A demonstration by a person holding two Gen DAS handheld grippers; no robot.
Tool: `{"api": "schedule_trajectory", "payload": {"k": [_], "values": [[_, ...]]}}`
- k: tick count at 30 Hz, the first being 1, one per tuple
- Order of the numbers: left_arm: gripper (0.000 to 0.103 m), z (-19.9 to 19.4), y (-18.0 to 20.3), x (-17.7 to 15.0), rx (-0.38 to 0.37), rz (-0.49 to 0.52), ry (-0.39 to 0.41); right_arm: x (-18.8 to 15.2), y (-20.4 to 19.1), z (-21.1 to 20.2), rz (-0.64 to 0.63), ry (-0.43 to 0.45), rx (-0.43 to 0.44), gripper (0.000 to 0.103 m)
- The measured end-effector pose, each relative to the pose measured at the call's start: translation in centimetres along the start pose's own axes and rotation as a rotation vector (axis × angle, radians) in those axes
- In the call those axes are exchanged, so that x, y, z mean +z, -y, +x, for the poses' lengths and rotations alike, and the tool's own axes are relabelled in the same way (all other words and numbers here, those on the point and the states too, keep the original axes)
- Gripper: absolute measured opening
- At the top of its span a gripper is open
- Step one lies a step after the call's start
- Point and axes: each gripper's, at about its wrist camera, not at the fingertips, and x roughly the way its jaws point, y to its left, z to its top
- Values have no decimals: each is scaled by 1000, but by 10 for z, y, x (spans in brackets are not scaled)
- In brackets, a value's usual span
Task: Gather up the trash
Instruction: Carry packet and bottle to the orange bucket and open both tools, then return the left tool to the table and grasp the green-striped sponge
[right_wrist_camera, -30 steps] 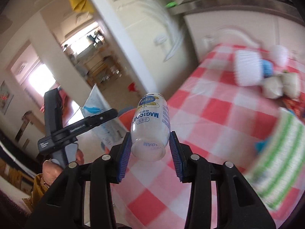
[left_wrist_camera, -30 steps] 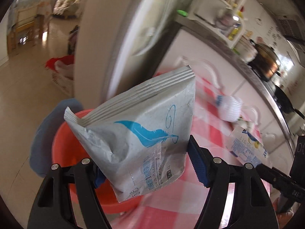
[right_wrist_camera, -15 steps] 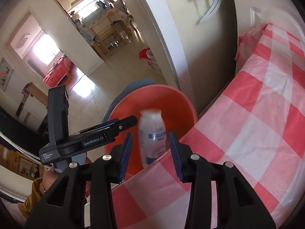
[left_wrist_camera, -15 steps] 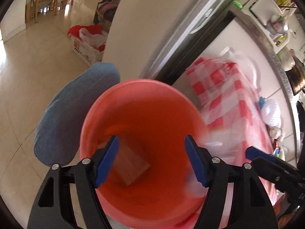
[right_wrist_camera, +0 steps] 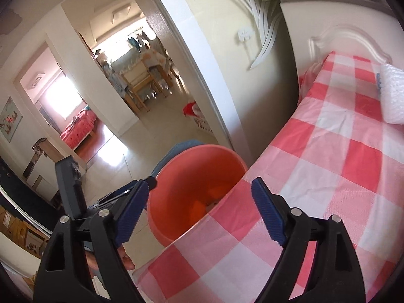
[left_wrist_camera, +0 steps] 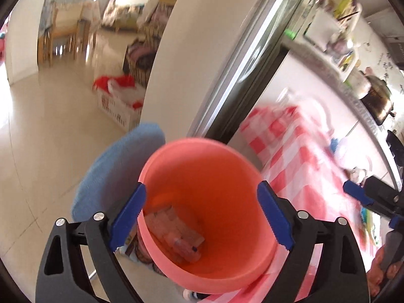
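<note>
An orange-pink bucket (left_wrist_camera: 202, 166) stands on the floor against the table's end, right below my left gripper (left_wrist_camera: 202, 217). Its jaws are opening wide with nothing between them. A flat packet (left_wrist_camera: 174, 229) lies at the bucket's bottom. In the right wrist view the same bucket (right_wrist_camera: 197, 174) sits just past the table's edge, under my right gripper (right_wrist_camera: 199, 213). Those jaws are also opening and hold nothing. A pale scrap (right_wrist_camera: 212, 203) shows low inside the bucket. My right gripper's blue fingertips (left_wrist_camera: 356, 193) reach in from the right.
A red-and-white checked cloth (right_wrist_camera: 328, 166) covers the table, with a white bubble-wrap lump (right_wrist_camera: 391, 93) at its far side. A blue cushion (left_wrist_camera: 118, 166) lies left of the bucket. White cabinets and a door frame stand behind; open tiled floor runs to the left.
The grey bag with the blue feather has left my left gripper and the white bottle has left my right one. Both grippers moved out over the bucket and their jaws spread wide.
</note>
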Motion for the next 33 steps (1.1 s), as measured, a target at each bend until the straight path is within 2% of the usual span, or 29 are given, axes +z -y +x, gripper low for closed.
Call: {"api": "schedule_trajectory", "payload": {"k": [5, 8, 12, 17, 26, 33], "values": [[91, -16, 25, 4, -43, 24, -15, -13, 16, -36, 34, 101, 31, 87], [91, -21, 50, 4, -37, 82, -46, -16, 25, -62, 43, 195, 24, 92], [93, -32, 84, 1, -37, 158, -31, -19, 39, -98, 29, 321, -27, 92], [93, -31, 122, -8, -79, 214, -104, -21, 61, -134, 43, 437, -88, 95], [93, -31, 189, -33, -161, 309, -217, -25, 115, -201, 137, 592, -150, 99], [93, -40, 247, -50, -218, 405, -255, -39, 178, -252, 282, 671, -222, 99]]}}
